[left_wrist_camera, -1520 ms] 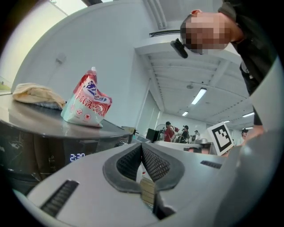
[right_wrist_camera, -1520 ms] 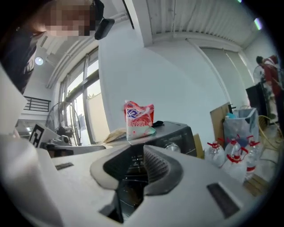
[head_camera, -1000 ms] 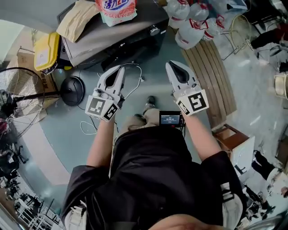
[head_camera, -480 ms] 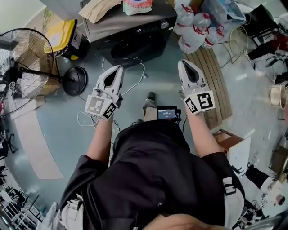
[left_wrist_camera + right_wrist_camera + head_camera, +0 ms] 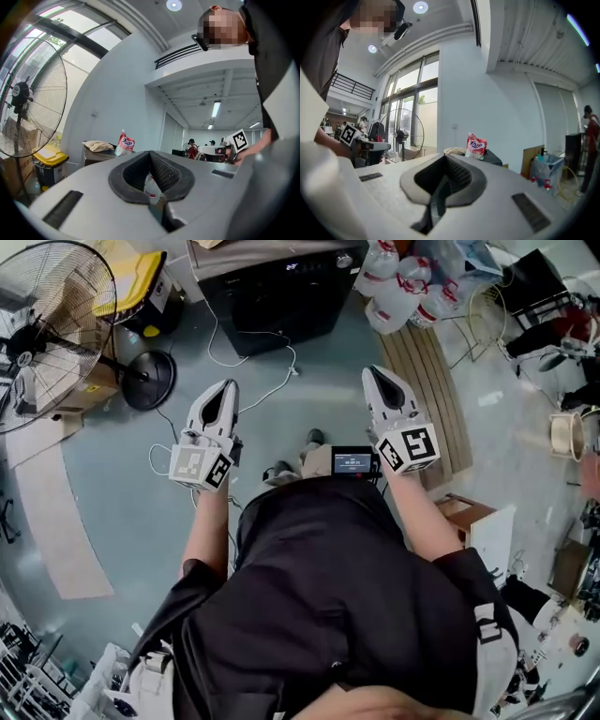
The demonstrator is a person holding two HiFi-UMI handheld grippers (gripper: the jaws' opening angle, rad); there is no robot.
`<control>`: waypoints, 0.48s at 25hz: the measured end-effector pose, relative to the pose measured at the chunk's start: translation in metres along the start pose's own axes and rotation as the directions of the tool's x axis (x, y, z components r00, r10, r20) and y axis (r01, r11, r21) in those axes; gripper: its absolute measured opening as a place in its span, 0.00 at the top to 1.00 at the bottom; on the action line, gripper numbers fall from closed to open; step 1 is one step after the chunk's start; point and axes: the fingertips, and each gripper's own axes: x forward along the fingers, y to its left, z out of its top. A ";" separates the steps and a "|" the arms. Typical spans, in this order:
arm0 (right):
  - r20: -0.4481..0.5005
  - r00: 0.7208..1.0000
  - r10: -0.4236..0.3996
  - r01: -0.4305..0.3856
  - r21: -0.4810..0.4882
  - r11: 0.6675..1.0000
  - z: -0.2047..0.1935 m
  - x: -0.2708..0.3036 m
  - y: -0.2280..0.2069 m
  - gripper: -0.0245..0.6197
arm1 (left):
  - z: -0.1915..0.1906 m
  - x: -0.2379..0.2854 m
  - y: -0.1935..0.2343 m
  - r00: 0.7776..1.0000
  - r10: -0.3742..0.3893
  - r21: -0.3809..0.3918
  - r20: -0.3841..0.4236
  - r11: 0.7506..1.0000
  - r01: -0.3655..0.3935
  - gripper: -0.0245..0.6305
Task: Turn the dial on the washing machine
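Since a second ago the washing machine (image 5: 277, 287) has slid up to the head view's top edge, and the standing fan (image 5: 56, 334) has come fully into sight. The left gripper (image 5: 223, 392) and right gripper (image 5: 377, 379) both have their jaws closed on nothing, well apart from the dial (image 5: 344, 261) at the machine's front corner. The turning looks wholly undone. Only the gripper views show the detergent pouch (image 5: 476, 146) on top of the machine, and only the head view shows the dial.
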 end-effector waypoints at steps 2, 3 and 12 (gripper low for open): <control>0.008 1.000 0.005 -0.005 -0.021 1.000 0.002 -0.012 0.003 0.96 | -0.002 -0.013 -0.006 0.999 0.045 -0.006 0.016 0.999 -0.044 0.97; 0.011 1.000 0.007 -0.007 -0.021 1.000 0.001 -0.016 0.004 0.96 | -0.003 -0.018 -0.008 0.997 0.066 -0.014 0.027 0.998 -0.065 0.97; 0.006 0.998 0.056 -0.056 -0.028 0.998 -0.014 -0.071 -0.014 0.96 | -0.006 -0.047 -0.073 0.979 0.202 0.028 0.035 0.979 -0.203 0.97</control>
